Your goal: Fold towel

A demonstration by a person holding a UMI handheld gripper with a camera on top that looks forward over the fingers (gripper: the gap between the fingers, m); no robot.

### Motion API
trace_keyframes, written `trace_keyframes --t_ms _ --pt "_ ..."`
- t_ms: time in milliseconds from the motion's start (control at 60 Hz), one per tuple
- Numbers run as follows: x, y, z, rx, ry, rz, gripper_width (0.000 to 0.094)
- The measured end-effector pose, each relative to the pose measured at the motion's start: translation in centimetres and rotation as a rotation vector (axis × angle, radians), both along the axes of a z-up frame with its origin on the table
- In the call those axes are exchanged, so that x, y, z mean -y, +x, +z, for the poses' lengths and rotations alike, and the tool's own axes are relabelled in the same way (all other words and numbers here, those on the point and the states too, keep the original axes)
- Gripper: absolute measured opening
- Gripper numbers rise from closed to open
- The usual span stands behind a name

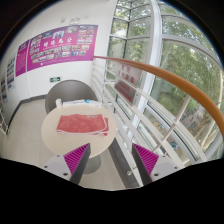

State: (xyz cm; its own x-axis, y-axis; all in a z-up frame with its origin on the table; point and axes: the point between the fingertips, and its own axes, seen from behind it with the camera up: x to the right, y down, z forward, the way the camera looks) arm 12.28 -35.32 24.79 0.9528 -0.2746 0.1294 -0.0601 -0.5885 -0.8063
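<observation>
The gripper is w/ fingers spread wide, holding nothing. The red towel lies flat on round white table, well beyond the fingertips. A grey chair stands behind table.

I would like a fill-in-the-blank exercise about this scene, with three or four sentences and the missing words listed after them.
1. The towel lying on the table is mostly ____ in colour.
2. The table under the towel has a ____ top.
3. The gripper has its jaws ____, with nothing between them.
4. The towel lies ____ the jaws, not between them.

Missing words: red; round; open; beyond
</observation>
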Motion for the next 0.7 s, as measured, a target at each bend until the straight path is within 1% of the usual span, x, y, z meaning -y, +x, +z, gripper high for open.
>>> trace_keyframes --t_ms 200,217,233,283,317,367,400,483,517,600,617,667,700 --pt "0.0 -1.8 -1.9 -0.019 -0.023 0.02 0.0858" --pt "-0.8 -0.9 -1.9 -0.024 -0.029 0.029 0.0856" --pt "0.0 -2.5 -2.2 -0.025 -0.03 0.028 0.0858" --pt "-0.2 -3.1 -2.7 -0.037 -0.034 0.044 0.0859" --pt "-1.5 -2.7 -3.1 -0.051 -0.04 0.069 0.0855" --pt "-1.4 -6.4 -3.7 -0.063 -0.044 0.097 0.0855" --pt "-2.7 -6.7 -4.1 -0.076 -0.044 0.131 0.0856" --pt "-4.9 -10.8 -5.1 -0.103 -0.04 0.207 0.0856" --pt "-6.0 -13.8 -5.3 -0.107 -0.031 0.229 0.0857" --pt "-10.7 -17.0 -6.2 -0.132 -0.002 0.299 0.0858" --pt "-11.5 -18.8 -6.4 -0.133 0.007 0.304 0.086" --pt "-15.0 -20.4 -7.3 -0.138 0.036 0.339 0.0863" --pt "-17.3 -22.5 -8.3 -0.133 0.037 0.348 0.0861"
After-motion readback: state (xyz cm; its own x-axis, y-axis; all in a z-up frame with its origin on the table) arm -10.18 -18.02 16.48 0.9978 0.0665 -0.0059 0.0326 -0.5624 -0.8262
